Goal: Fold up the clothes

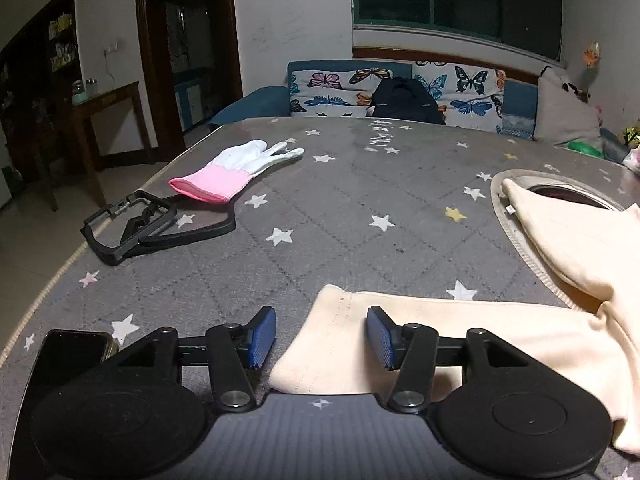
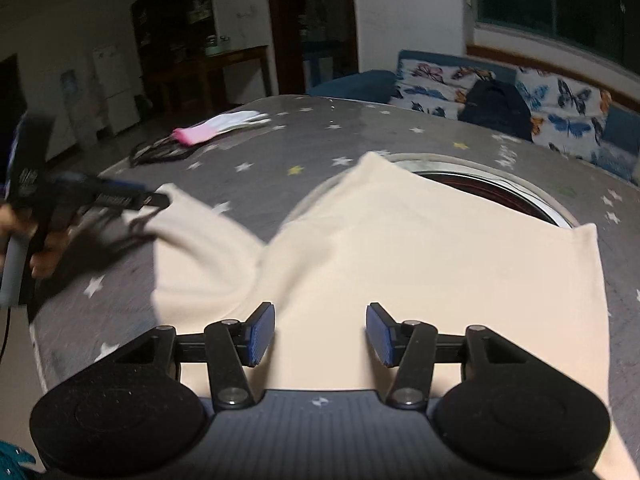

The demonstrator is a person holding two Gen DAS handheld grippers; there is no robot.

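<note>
A cream garment point(image 2: 420, 248) lies spread on the grey star-patterned table point(image 2: 248, 148). In the left wrist view one cream sleeve point(image 1: 460, 344) runs across the front and another part point(image 1: 580, 240) lies at the right. My left gripper point(image 1: 321, 338) hovers over the sleeve's cuff end, jaws apart, blue pads clear of the cloth. My right gripper point(image 2: 321, 334) stands open above the garment's body, nothing pinched. In the right wrist view the left gripper point(image 2: 100, 200) appears blurred at the left, in a person's hand point(image 2: 44, 256), near the sleeve end.
A white and pink glove point(image 1: 236, 170) and a black frame tool point(image 1: 148, 224) lie at the table's far left. A dark phone point(image 1: 68, 360) sits by the left gripper. A round recess point(image 2: 492, 192) is partly covered by the garment. A butterfly-print sofa point(image 1: 400, 88) stands behind.
</note>
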